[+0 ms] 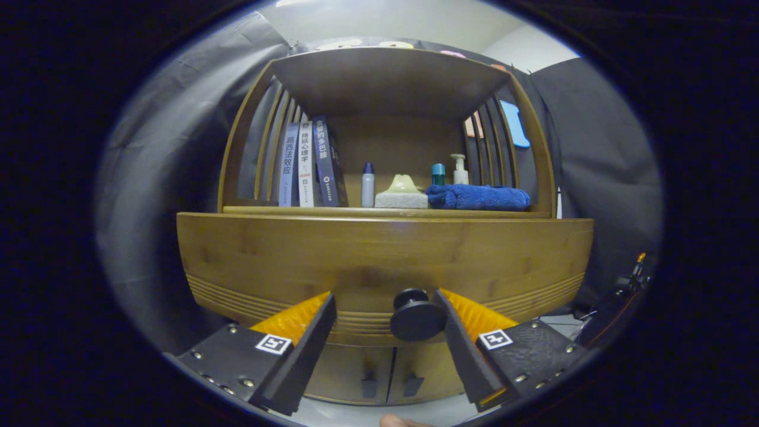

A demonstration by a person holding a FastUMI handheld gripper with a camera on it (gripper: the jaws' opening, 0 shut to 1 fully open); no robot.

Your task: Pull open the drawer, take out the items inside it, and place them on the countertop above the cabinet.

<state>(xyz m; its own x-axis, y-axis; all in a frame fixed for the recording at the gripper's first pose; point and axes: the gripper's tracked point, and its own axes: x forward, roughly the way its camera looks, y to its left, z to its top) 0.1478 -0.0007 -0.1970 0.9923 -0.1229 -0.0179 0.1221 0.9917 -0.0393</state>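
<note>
The wooden drawer front (379,255) spans the view just ahead of my fingers, with grooves along its lower edge. Its round dark knob (417,317) sits between the fingers, right against the inner side of the right finger (459,338) and apart from the left finger (308,341). My gripper (385,296) is open, the jaws wider than the knob. The drawer's inside is hidden behind its front. Above the drawer runs the countertop (267,210) of the cabinet.
On the countertop stand three books (308,163), a small bottle (368,185), a pale sponge-like block (402,193), a folded blue towel (478,197), a teal-capped bottle (438,174) and a pump bottle (459,169). A shelf roof (385,83) hangs overhead. Two cabinet doors (385,373) lie below the drawer.
</note>
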